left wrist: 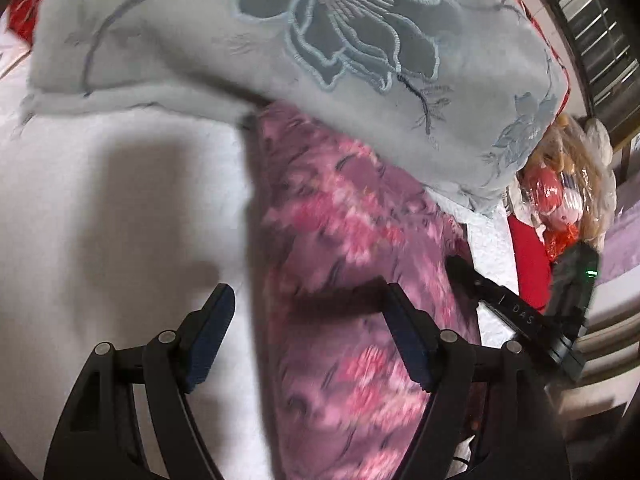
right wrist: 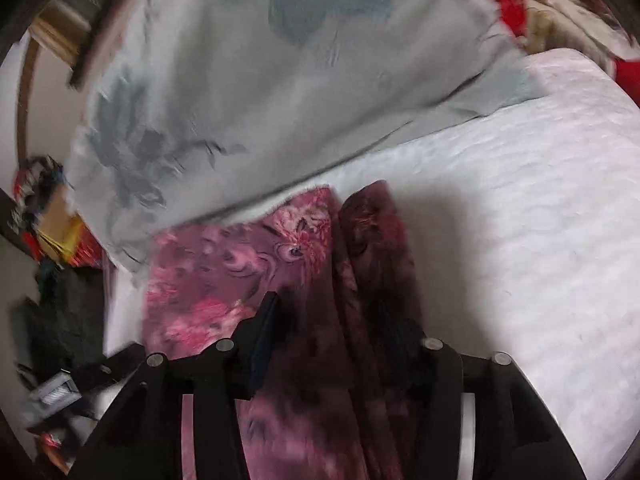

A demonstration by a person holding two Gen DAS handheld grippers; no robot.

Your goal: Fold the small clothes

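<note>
A pink and purple floral garment (left wrist: pixel 352 264) lies on a white textured bedspread (left wrist: pixel 112 208). In the left wrist view it runs as a long band from the centre of the frame down to 6 o'clock, blurred by motion. Its far end, toward 12 o'clock, is tucked under the edge of a pale grey-blue pillow (left wrist: pixel 224 40) embroidered with a large dark flower, which fills the upper part of the view.

The left gripper (left wrist: pixel 308 320) has its 2 black fingers spread wide apart with nothing between them. The finger at 7 o'clock sits over bare bedspread, beside the garment's edge. The finger at 5 o'clock sits over the garment; whether it touches the cloth cannot be told. Toward 3 o'clock, the other black tool reaches in over the garment's far edge. Beyond it, at the bed's edge, are a red cloth (left wrist: pixel 528 264) and plastic-wrapped toys (left wrist: pixel 560 192).

In the right wrist view the garment (right wrist: pixel 240 280) lies from the centre to 6 o'clock, with a raised fold of darker cloth rising between the fingers of the right gripper (right wrist: pixel 332 328). The finger at 7 o'clock is clear to see; the other is hidden in shadowed fabric, so whether the gripper is pinching the fold cannot be told. The pillow (right wrist: pixel 260 80) spans the upper left, and the bedspread (right wrist: pixel 520 200) extends toward 3 o'clock. Blurred clutter (right wrist: pixel 52 216) sits at 9 o'clock.
</note>
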